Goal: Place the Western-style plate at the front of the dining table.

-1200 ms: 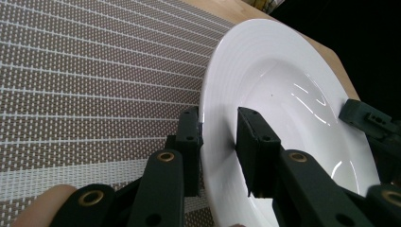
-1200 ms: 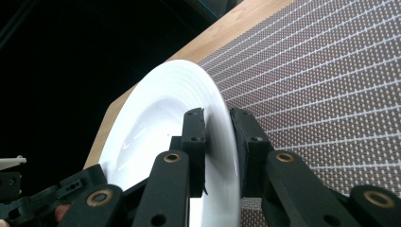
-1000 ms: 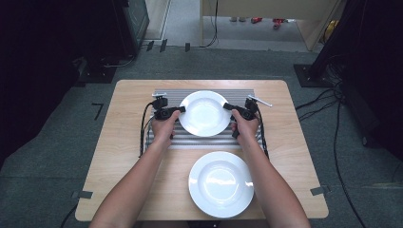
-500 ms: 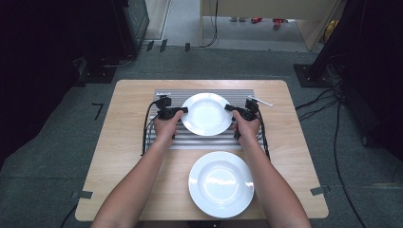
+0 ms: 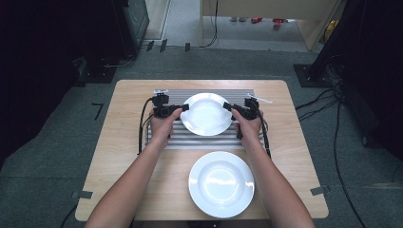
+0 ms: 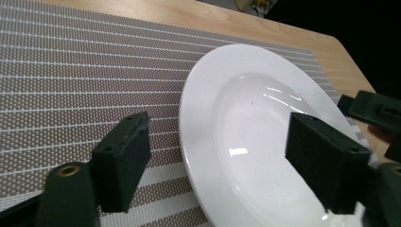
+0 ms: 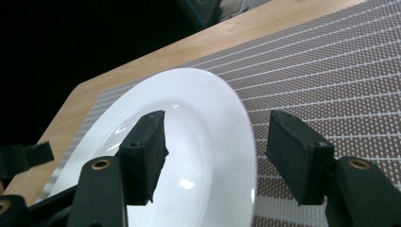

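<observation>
The round white ceramic plate (image 5: 206, 113) sat on the grey striped woven placemat (image 5: 166, 141). Left gripper (image 6: 227, 161) and right gripper (image 7: 215, 158) each straddled its rim, jaws spread, maybe not quite touching. Second white plate (image 5: 221, 184) sat nearer on the wooden table (image 5: 128, 161).

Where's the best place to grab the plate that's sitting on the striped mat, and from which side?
Grip the plate by its thin raised rim, from its left and right edges at once. It lies flat on the mat, so only the rim offers a lip, one jaw above and one below. The left gripper and right gripper already straddle opposite edges, jaws open.
</observation>
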A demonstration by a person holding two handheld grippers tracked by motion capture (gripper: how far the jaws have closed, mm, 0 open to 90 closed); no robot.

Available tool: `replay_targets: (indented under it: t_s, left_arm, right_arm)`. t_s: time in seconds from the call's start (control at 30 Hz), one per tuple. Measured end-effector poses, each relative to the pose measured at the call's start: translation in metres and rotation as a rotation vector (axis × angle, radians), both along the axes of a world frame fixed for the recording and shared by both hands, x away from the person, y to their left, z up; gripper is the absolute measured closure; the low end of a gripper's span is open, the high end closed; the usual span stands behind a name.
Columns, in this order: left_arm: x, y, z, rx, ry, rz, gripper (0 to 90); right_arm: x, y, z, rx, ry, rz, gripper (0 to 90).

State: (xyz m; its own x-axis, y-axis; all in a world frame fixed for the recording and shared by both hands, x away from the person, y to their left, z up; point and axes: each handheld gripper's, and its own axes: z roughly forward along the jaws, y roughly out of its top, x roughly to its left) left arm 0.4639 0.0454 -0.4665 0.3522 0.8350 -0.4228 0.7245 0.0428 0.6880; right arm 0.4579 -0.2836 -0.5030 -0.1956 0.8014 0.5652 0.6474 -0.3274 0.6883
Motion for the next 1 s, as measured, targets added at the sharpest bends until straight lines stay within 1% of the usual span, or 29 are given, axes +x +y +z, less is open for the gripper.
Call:
replay_targets:
  t_s: [0.03,0.07,0.1,0.17,0.2,0.23,0.27,0.3,0.33,0.37,0.4,0.5,0.53,0.57,0.6,0.63,0.67,0.7,0.73,0.77,0.8,0.83,0.87,0.9,0.93,0.97,1.0]
  left_arm:
    - [0.0,0.0,0.0,0.0,0.0,0.0,18.3]
    - [-0.003,0.001,0.002,0.004,-0.011,-0.007,18.3]
    - [-0.008,0.003,0.004,0.004,-0.023,-0.023,17.1]
    - [-0.014,0.006,0.006,0.022,-0.032,-0.023,15.1]
    - [-0.014,0.006,0.006,0.022,-0.032,-0.023,15.1]
    - [-0.019,0.01,0.006,0.024,-0.035,-0.023,15.1]
    - [-0.022,0.012,0.007,0.016,-0.032,-0.021,15.1]
    - [-0.022,0.012,0.007,0.016,-0.032,-0.021,15.1]
    - [-0.028,0.017,0.008,0.018,-0.038,-0.024,15.1]
    - [-0.028,0.017,0.008,0.018,-0.038,-0.024,15.1]
    - [-0.033,0.022,0.009,0.013,-0.04,-0.024,15.1]
    - [-0.041,0.03,0.01,0.023,-0.043,-0.03,14.5]
    - [-0.041,0.03,0.01,0.023,-0.043,-0.03,14.0]
    - [-0.044,0.033,0.01,0.02,-0.044,-0.033,14.0]
    - [-0.047,0.035,0.011,0.024,-0.048,-0.036,14.0]
    - [-0.05,0.036,0.011,0.032,-0.053,-0.038,14.0]
    - [-0.057,0.04,0.013,0.03,-0.065,-0.055,13.5]
    - [-0.057,0.04,0.013,0.03,-0.065,-0.055,13.1]
    - [-0.061,0.042,0.014,0.029,-0.071,-0.058,13.1]
    - [-0.067,0.046,0.015,0.023,-0.084,-0.064,12.1]
    - [-0.071,0.048,0.015,0.023,-0.087,-0.069,11.8]
    - [-0.071,0.048,0.015,0.023,-0.087,-0.069,11.5]
    - [-0.077,0.051,0.014,0.031,-0.093,-0.07,11.4]
    - [-0.077,0.051,0.014,0.031,-0.093,-0.07,11.4]
    - [-0.083,0.055,0.014,0.027,-0.095,-0.071,11.3]
    - [-0.083,0.055,0.014,0.027,-0.095,-0.071,11.1]
    - [-0.089,0.058,0.012,0.028,-0.098,-0.071,10.7]
  right_arm:
    - [0.0,0.0,0.0,0.0,0.0,0.0,35.0]
    - [-0.003,0.0,0.004,-0.045,0.006,0.014,34.2]
    - [-0.007,0.001,0.01,-0.105,-0.003,0.021,33.2]
    - [-0.013,0.001,0.015,-0.134,-0.017,0.04,31.1]
    - [-0.013,0.001,0.015,-0.134,-0.017,0.04,31.1]
    - [-0.019,0.0,0.018,-0.13,-0.034,0.053,30.3]
    - [-0.022,0.0,0.02,-0.138,-0.039,0.066,30.0]
    - [-0.022,0.0,0.02,-0.138,-0.039,0.066,30.0]
    - [-0.029,0.0,0.022,-0.162,-0.051,0.083,28.8]
    - [-0.029,0.0,0.022,-0.162,-0.051,0.083,28.8]
    - [-0.036,-0.001,0.023,-0.168,-0.054,0.099,27.4]
    - [-0.045,-0.004,0.025,-0.168,-0.062,0.111,25.6]
    - [-0.045,-0.004,0.025,-0.168,-0.062,0.111,25.6]
    - [-0.047,-0.005,0.026,-0.17,-0.067,0.116,25.1]
    - [-0.053,-0.009,0.028,-0.16,-0.076,0.118,24.5]
    - [-0.053,-0.009,0.028,-0.16,-0.076,0.118,24.5]
    - [-0.058,-0.013,0.03,-0.156,-0.083,0.121,23.9]
    - [-0.058,-0.013,0.03,-0.156,-0.083,0.121,23.9]
    - [-0.061,-0.015,0.03,-0.153,-0.087,0.123,23.5]
    - [-0.066,-0.02,0.03,-0.148,-0.09,0.123,23.3]
    - [-0.069,-0.022,0.031,-0.145,-0.092,0.122,23.1]
    - [-0.069,-0.022,0.031,-0.145,-0.092,0.122,23.1]
    - [-0.075,-0.027,0.031,-0.143,-0.093,0.119,22.7]
    - [-0.075,-0.027,0.031,-0.143,-0.093,0.119,22.7]
    - [-0.082,-0.033,0.032,-0.14,-0.097,0.115,22.5]
    - [-0.085,-0.036,0.032,-0.141,-0.1,0.115,22.3]
    - [-0.088,-0.037,0.032,-0.141,-0.101,0.114,22.1]
